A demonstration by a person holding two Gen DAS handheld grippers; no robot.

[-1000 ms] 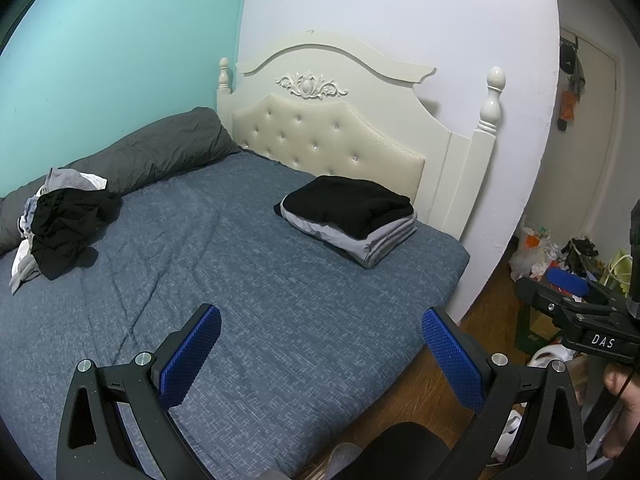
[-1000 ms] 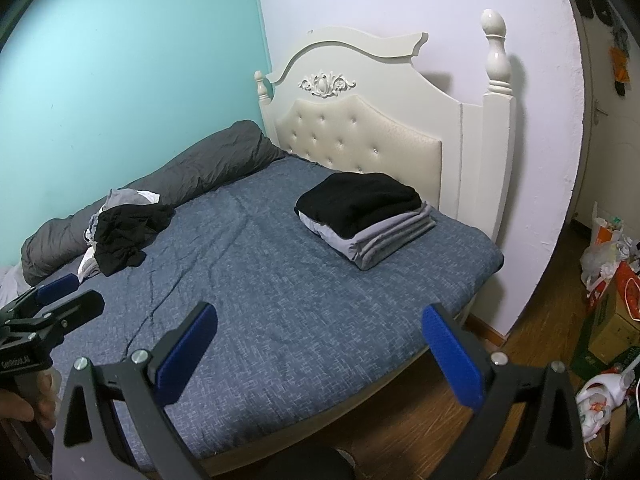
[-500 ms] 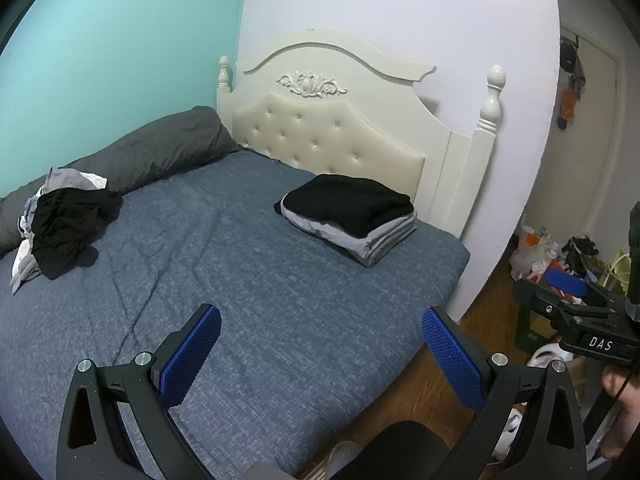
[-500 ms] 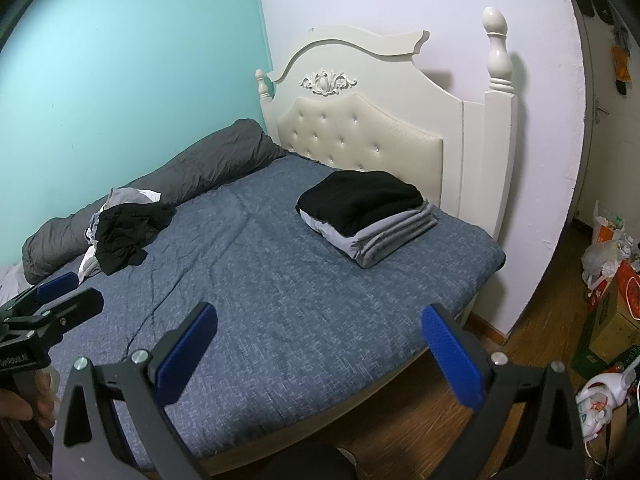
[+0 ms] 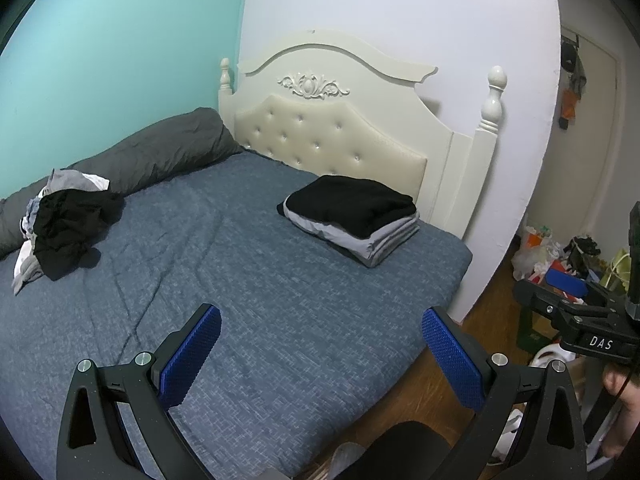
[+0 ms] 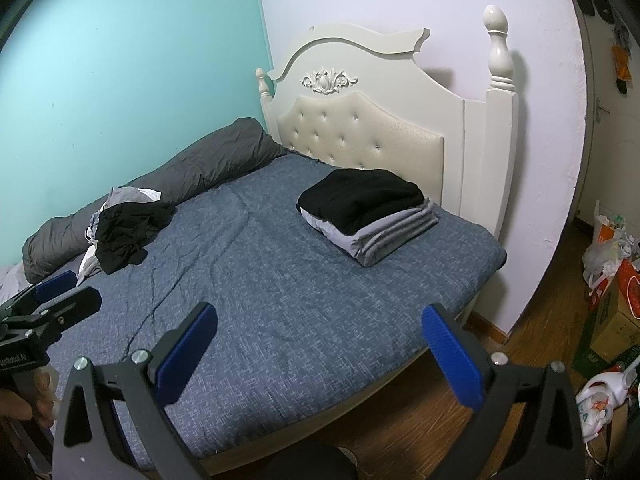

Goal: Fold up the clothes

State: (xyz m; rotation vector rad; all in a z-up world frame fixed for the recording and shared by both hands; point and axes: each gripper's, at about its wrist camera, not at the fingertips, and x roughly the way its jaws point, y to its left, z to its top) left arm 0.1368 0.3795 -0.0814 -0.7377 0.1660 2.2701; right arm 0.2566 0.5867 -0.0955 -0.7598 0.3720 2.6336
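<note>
Left wrist view: left claw (image 5: 320,354) and right claw (image 6: 318,354) gape empty above the bed (image 5: 248,280); reaching for the crumpled clothes (image 5: 66,224) could snag several garments together

The right gripper (image 5: 568,292) body reads "DAS"; the left gripper (image 6: 52,292) label is cut off

You have a neat folded stack (image 5: 352,216) near the headboard (image 5: 332,140), black garment on top of grey ones. The unfolded pile (image 5: 64,224), crumpled black over grey and white, lies well apart from that headboard, against the grey bolster (image 5: 152,152).
</note>
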